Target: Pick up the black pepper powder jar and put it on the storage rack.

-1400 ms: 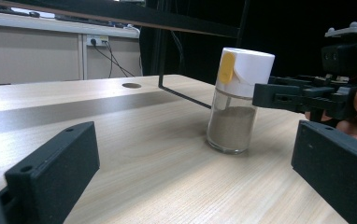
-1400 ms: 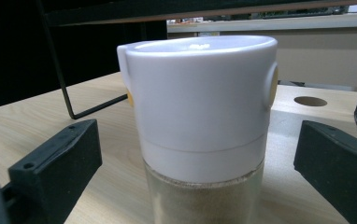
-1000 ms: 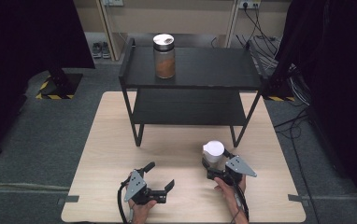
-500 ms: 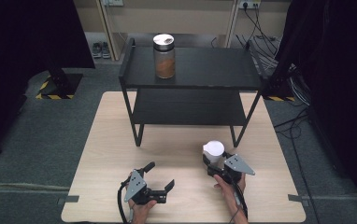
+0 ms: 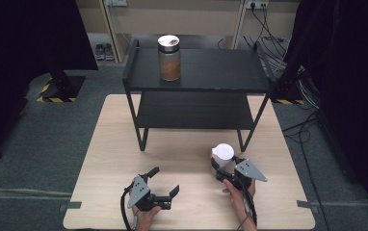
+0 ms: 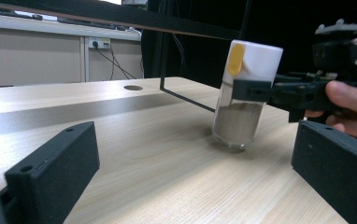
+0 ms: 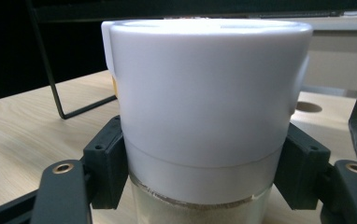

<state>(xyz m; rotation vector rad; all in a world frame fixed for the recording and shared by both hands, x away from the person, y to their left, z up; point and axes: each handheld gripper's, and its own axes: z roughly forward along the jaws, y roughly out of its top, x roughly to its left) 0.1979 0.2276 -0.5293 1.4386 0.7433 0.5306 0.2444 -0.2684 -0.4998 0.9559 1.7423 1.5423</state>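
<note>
While left gripper [image 5: 164, 184] gapes empty, right gripper [image 5: 222, 166] jaws clamp jar [image 5: 222, 154].

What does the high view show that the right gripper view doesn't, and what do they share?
High view alone: the brown-filled jar on the black shelf's top, and the open left hand-held gripper over the table. Right gripper view alone: the pads pressed against the shaker just under its cap. Both: the white-capped shaker in the right hand-held gripper.
</note>
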